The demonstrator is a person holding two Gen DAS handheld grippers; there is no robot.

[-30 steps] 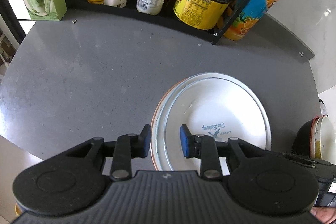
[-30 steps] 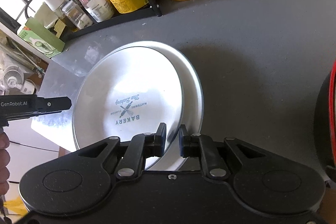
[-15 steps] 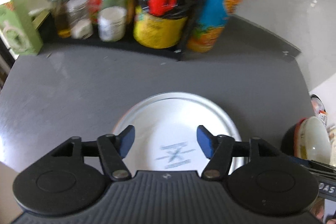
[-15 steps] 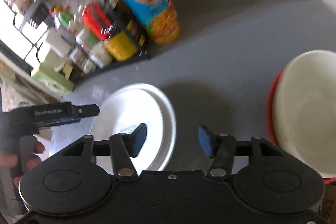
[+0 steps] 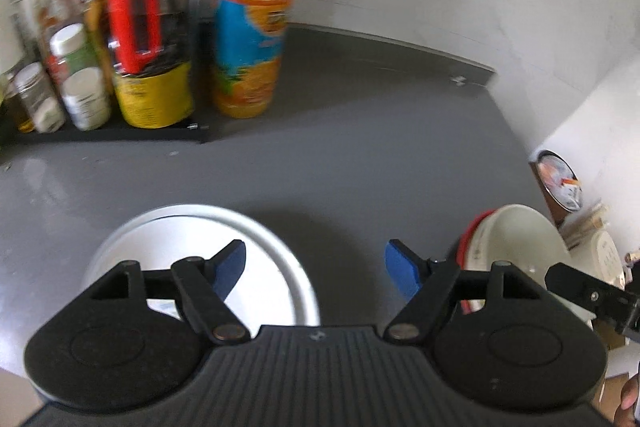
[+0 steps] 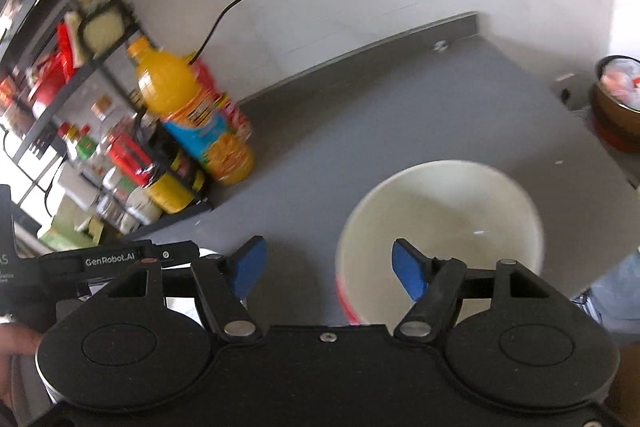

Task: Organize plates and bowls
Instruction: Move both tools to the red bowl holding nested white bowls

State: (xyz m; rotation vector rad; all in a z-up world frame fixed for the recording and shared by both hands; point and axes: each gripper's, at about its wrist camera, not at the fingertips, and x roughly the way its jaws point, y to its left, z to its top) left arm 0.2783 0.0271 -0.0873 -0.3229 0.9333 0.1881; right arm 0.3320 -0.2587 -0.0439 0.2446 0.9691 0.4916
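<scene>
Left gripper (image 5: 314, 269) spread wide, empty, above round white plates (image 5: 256, 239) stacked on counter. Right gripper (image 6: 326, 267) also spread wide, empty, its right finger over cream bowl with red outside (image 6: 440, 211).

Risk: bowl sat near counter's front edge; careless nudge might push it off. Smooth glazed rim might slip between pads.

Surface: matte grey countertop (image 5: 360, 147), white wall behind. Orange juice bottle (image 5: 252, 27) and black condiment rack (image 6: 80, 75) well apart from dishes.
</scene>
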